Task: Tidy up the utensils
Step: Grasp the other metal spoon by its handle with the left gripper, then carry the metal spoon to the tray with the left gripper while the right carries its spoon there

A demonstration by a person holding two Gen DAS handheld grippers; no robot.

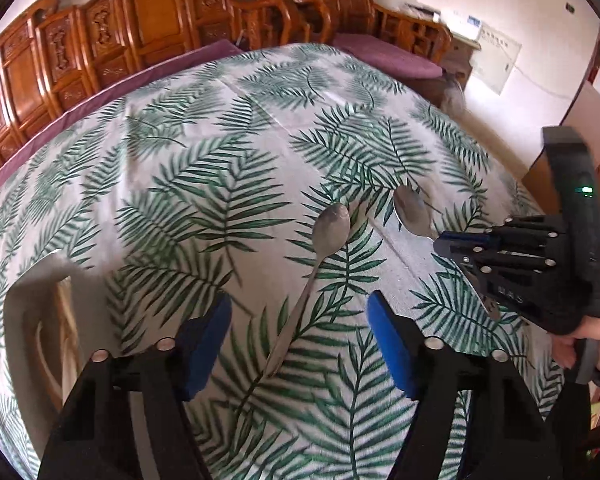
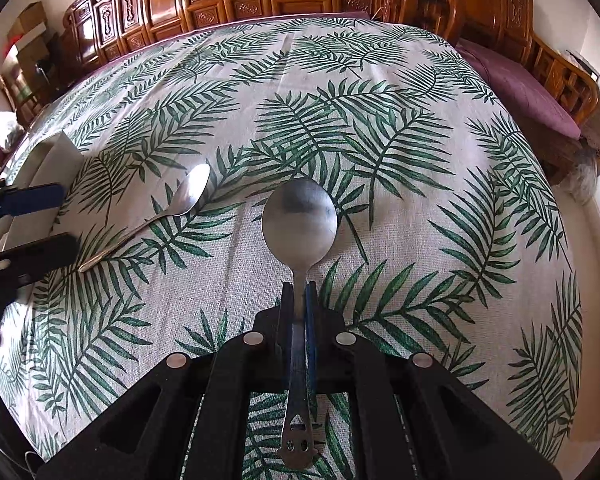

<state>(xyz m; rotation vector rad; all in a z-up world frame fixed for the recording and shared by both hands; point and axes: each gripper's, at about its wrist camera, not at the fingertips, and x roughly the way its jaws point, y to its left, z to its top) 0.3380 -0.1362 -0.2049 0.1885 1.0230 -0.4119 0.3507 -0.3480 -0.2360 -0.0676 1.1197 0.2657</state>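
Clamping the round-bowled spoon (image 2: pixel 299 222) by its neck, right gripper (image 2: pixel 299 296) with jaws pressed narrow on the metal, bowl jutting forward past the fingertips and handle running back between the fingers, its pierced end visible low in the right wrist view. Seemed raised off the leaf-print tablecloth (image 2: pixel 420 184), though contact could not be told for sure. Lay flat on the cloth to the left of that one, well apart from it, a slimmer long-handled spoon (image 1: pixel 312 276), bowl pointing away and handle tip reaching back between the spread blue pads (image 1: pixel 206 344) of the left gripper (image 1: pixel 300 340); jaws there stood wide, closed on nothing, hovering just behind the handle end. Sat near the left side of the table a white tray (image 1: pixel 32 300) with pale wooden sticks inside, their kind too blurred to tell. Spread wide and bare beyond both spoons toward the far edge, the cloth, with plenty of room forward and to the right. Bordered the far edge a purple cushion (image 2: pixel 524 92) and carved wooden bench (image 1: pixel 148 20), close against the table. Showed some embossed letters on the side of the right gripper in the left wrist view, too small to read; likewise a white wall panel (image 1: pixel 496 60) with unreadable print.
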